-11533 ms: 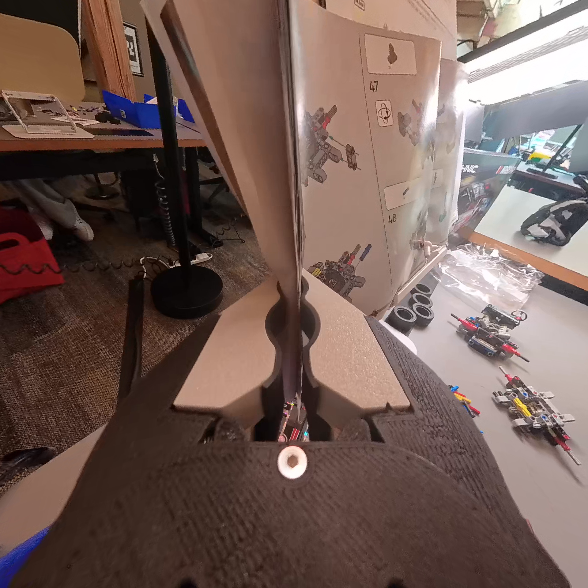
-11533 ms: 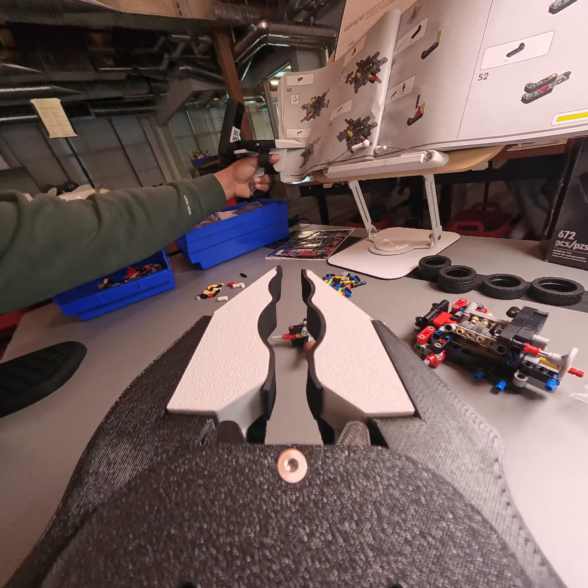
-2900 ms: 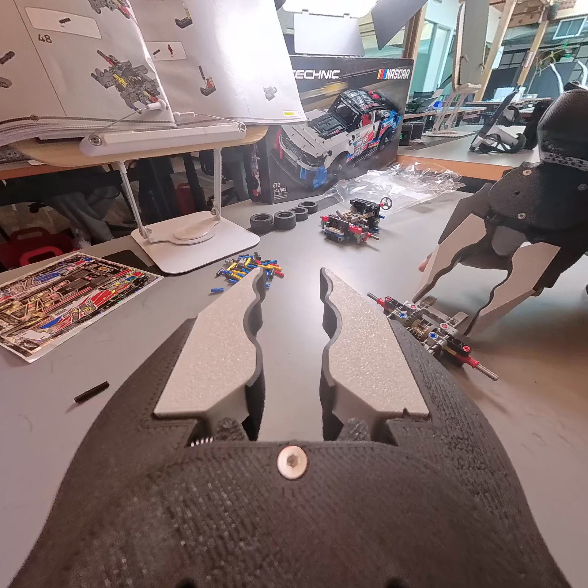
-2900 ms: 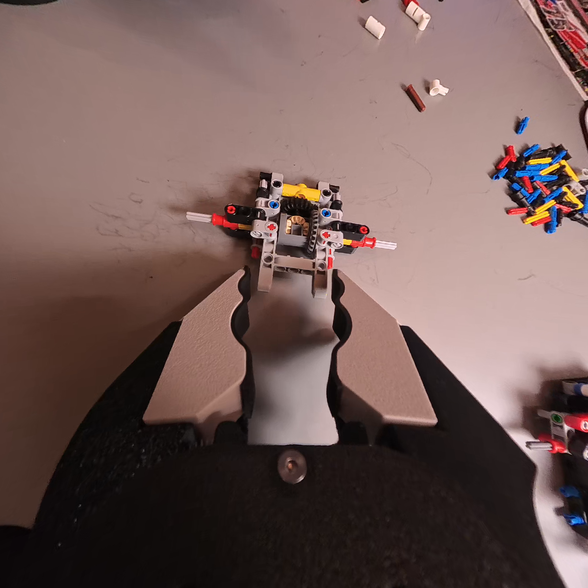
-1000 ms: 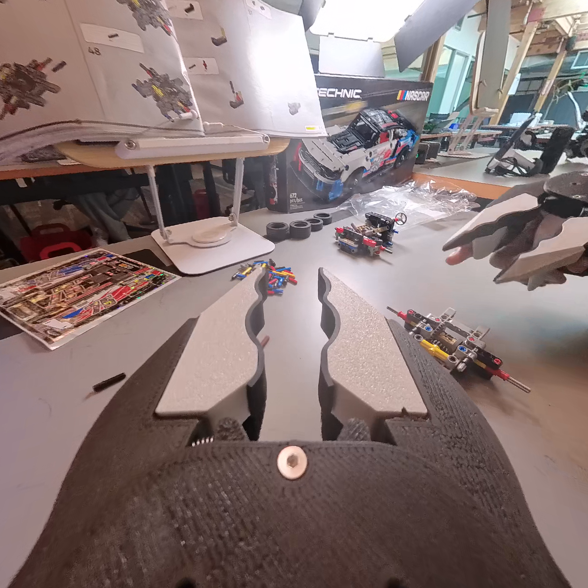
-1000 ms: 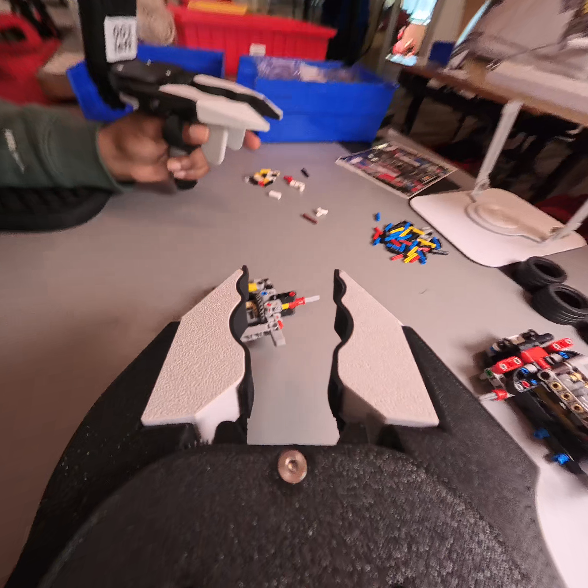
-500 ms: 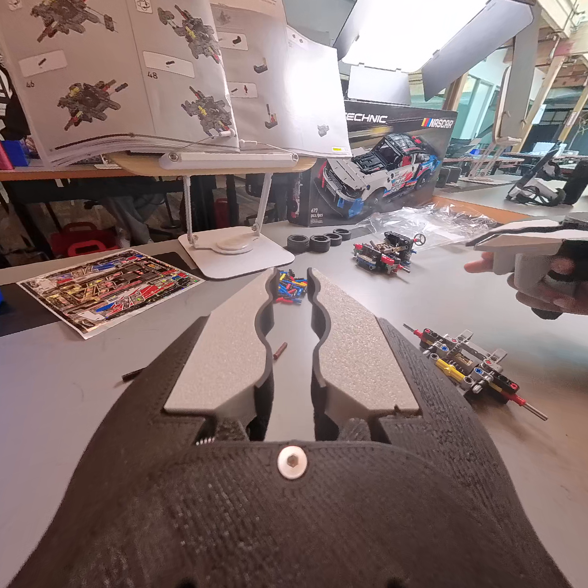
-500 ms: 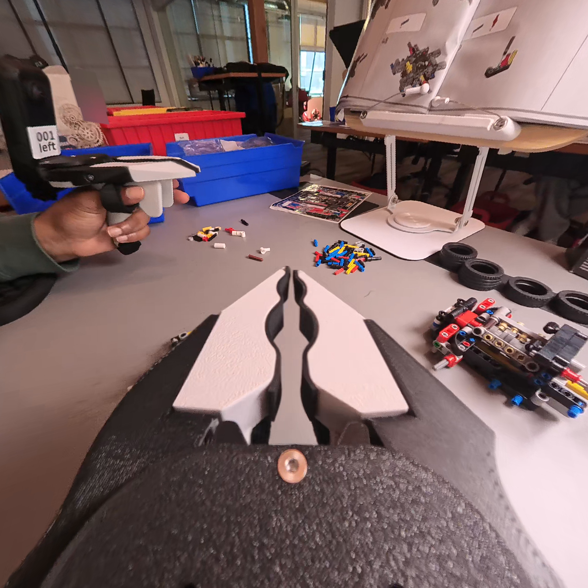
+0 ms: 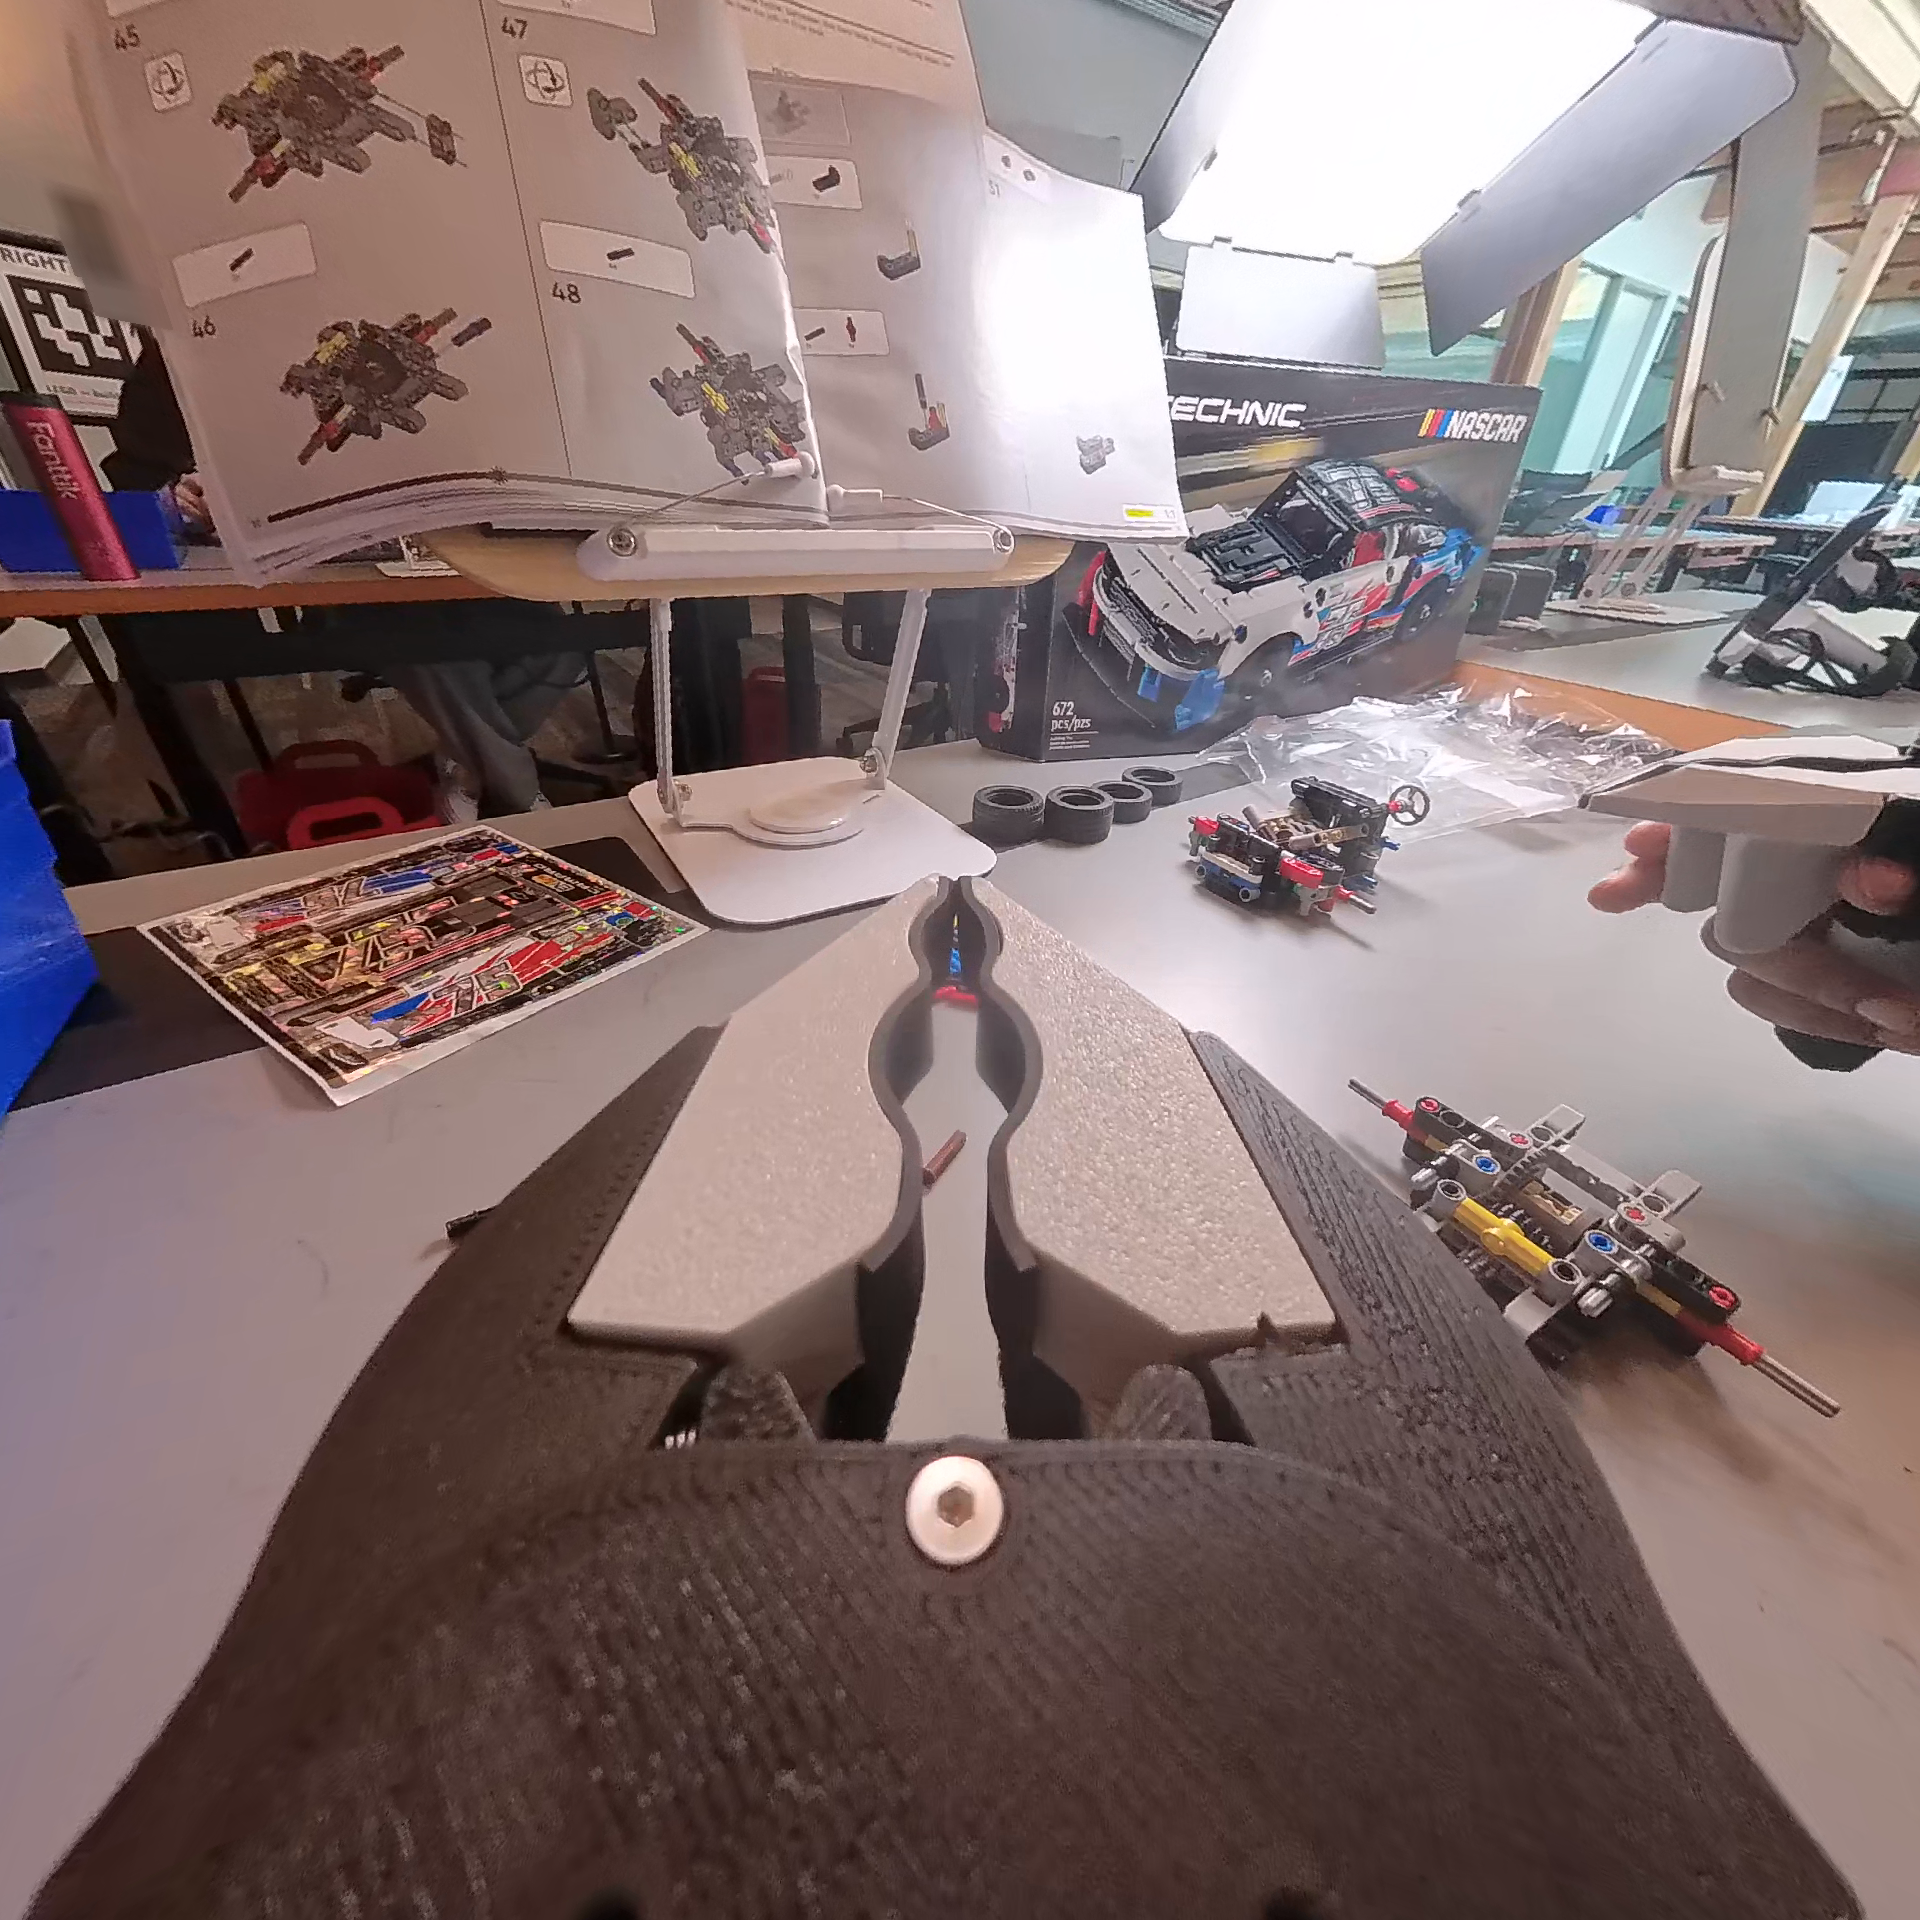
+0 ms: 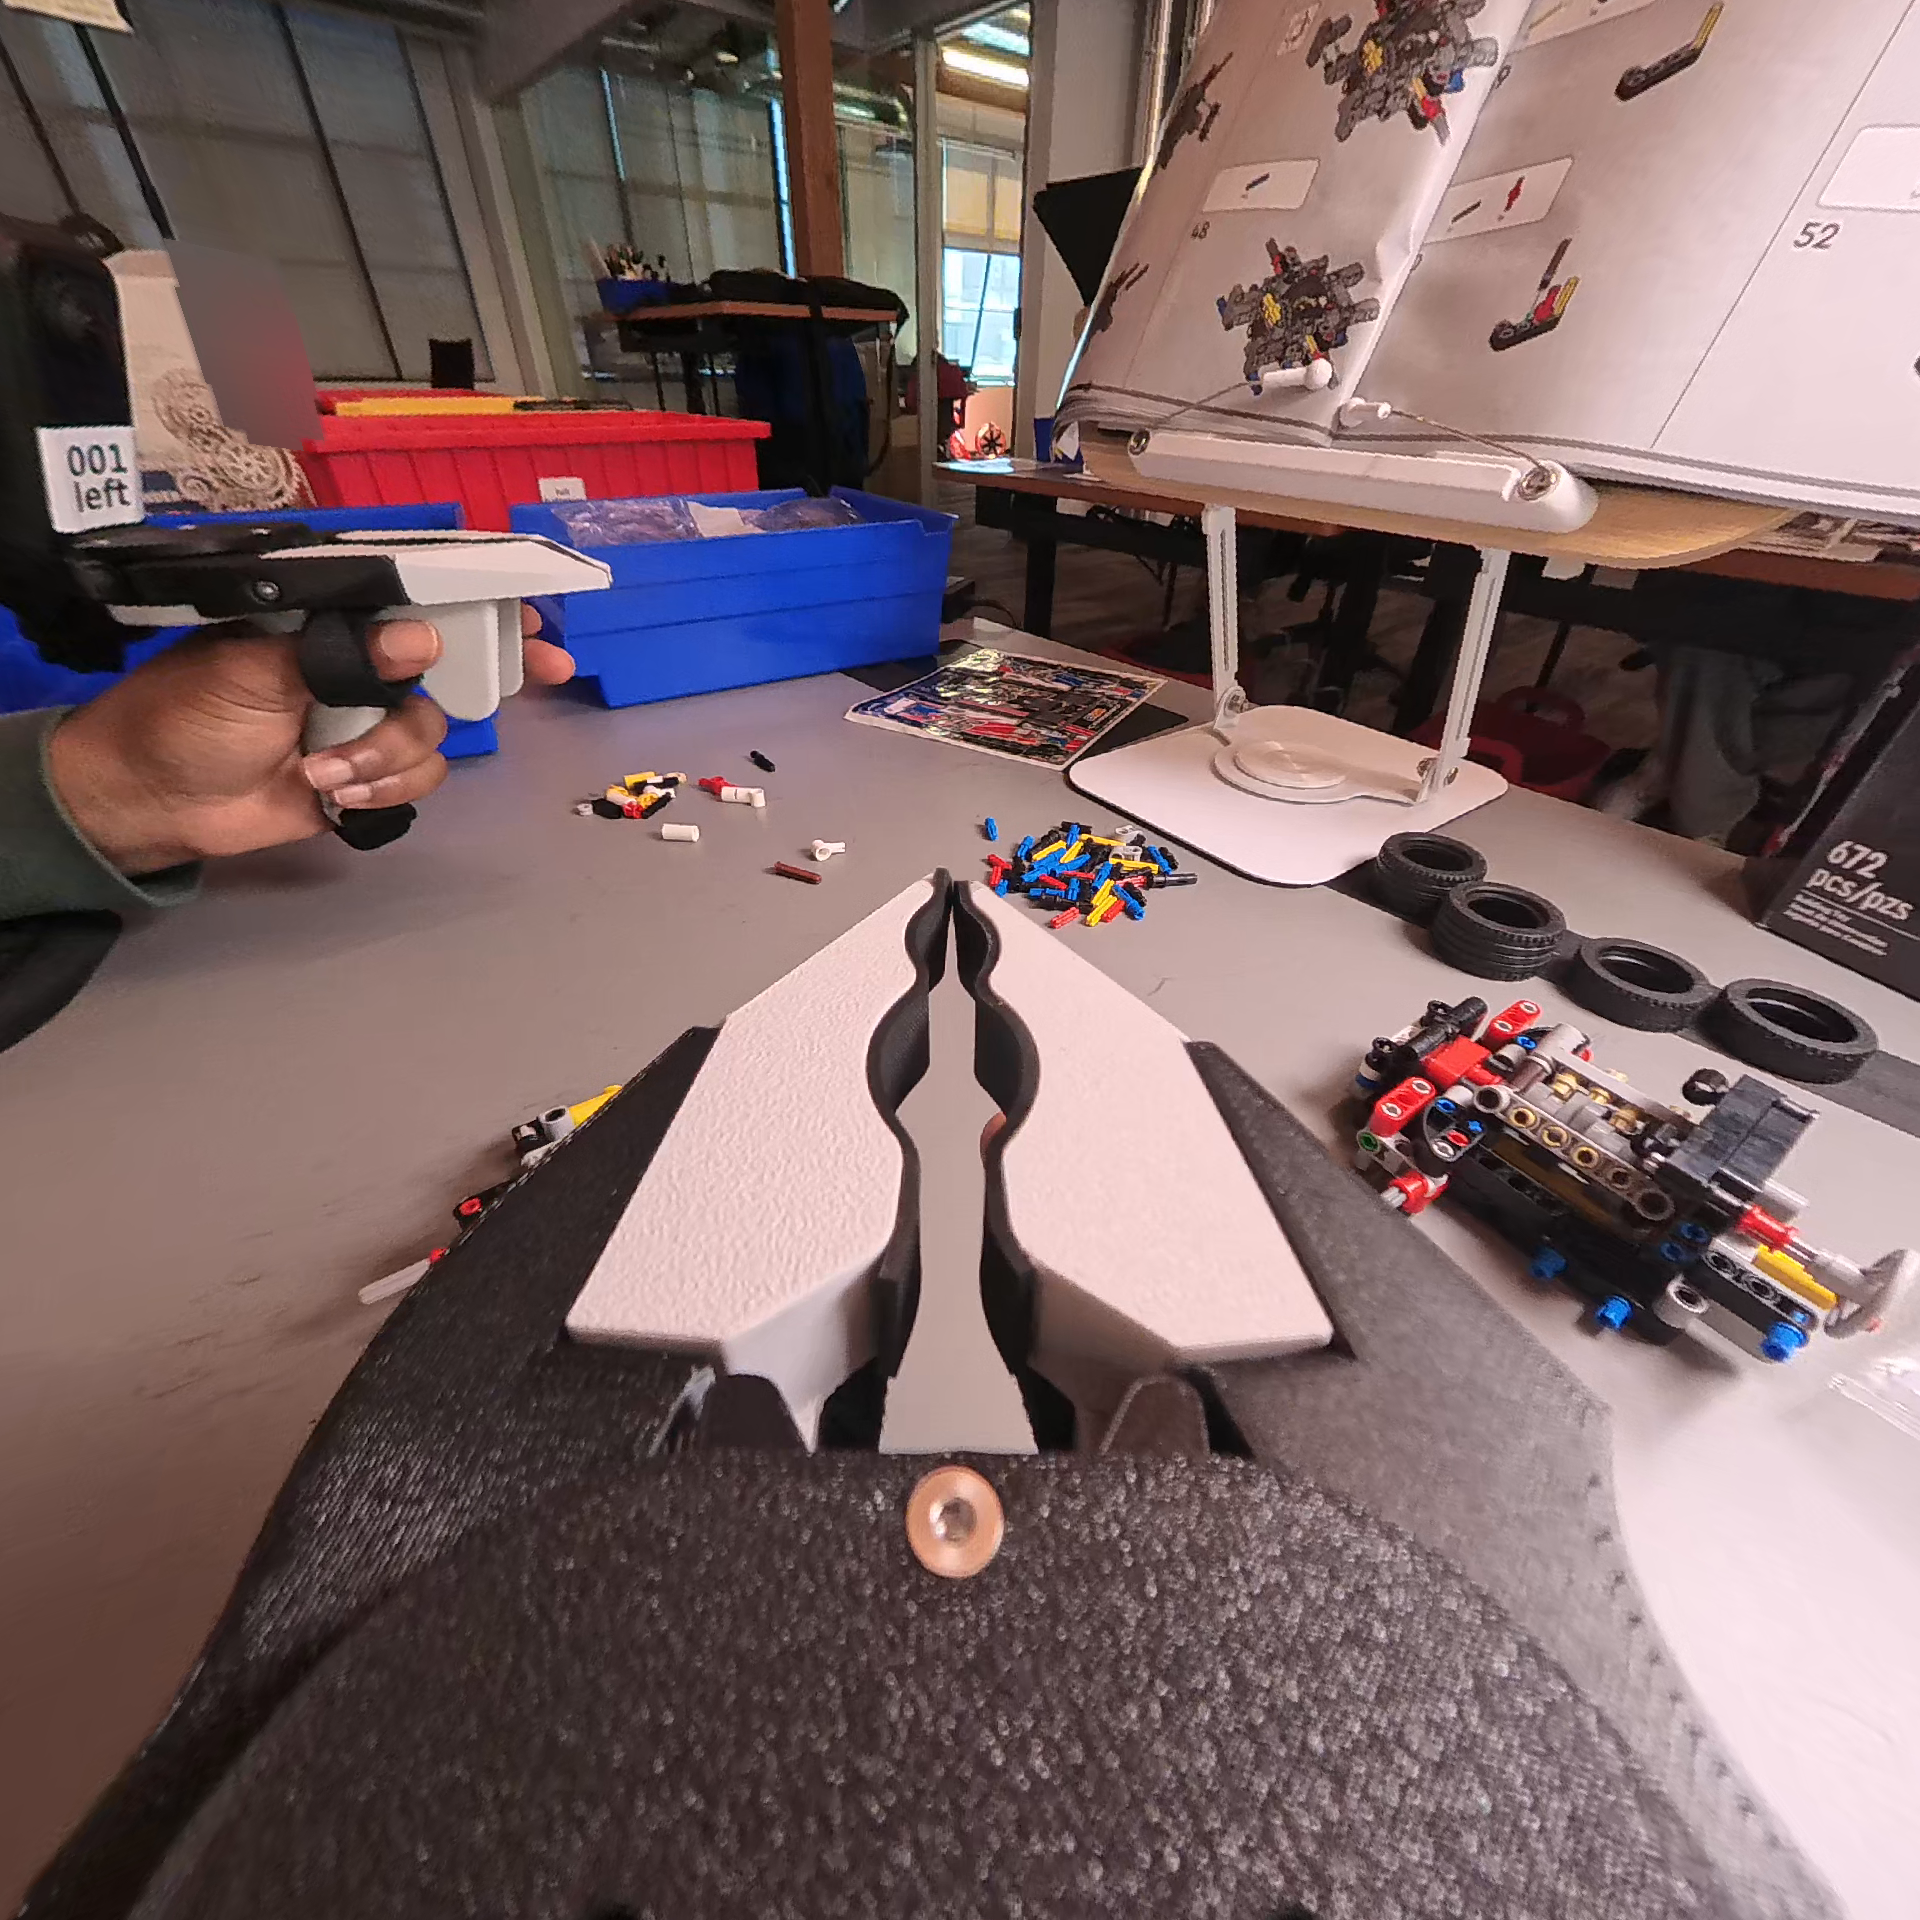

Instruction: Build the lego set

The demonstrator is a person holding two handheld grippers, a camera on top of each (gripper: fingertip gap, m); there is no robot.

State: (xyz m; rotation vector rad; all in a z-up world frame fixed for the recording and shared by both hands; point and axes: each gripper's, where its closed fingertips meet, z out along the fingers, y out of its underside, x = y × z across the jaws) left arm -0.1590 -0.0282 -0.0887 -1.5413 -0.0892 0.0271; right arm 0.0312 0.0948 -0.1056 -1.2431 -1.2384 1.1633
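Grey, pebbled plastic forms the wedge-shaped fingers of the left gripper, whose wavy black pads are pressed together at the tips with nothing between them; it is held above the smooth grey table. Seen through the hollows of its pads, on the table beneath and beyond, are a short brown pin and a loose heap of small red, blue, yellow and black pins. The right gripper, of the same grainy grey and ribbed black build, also has its tips closed on nothing. Just to its left, half hidden by its black body, lies a small axle assembly of grey beams, a yellow connector and red-tipped rods. To its right sits a denser, blocky chassis assembly, with four ribbed black tyres in a row behind. A glossy sticker sheet lies flat near a white stand carrying an open instruction booklet.
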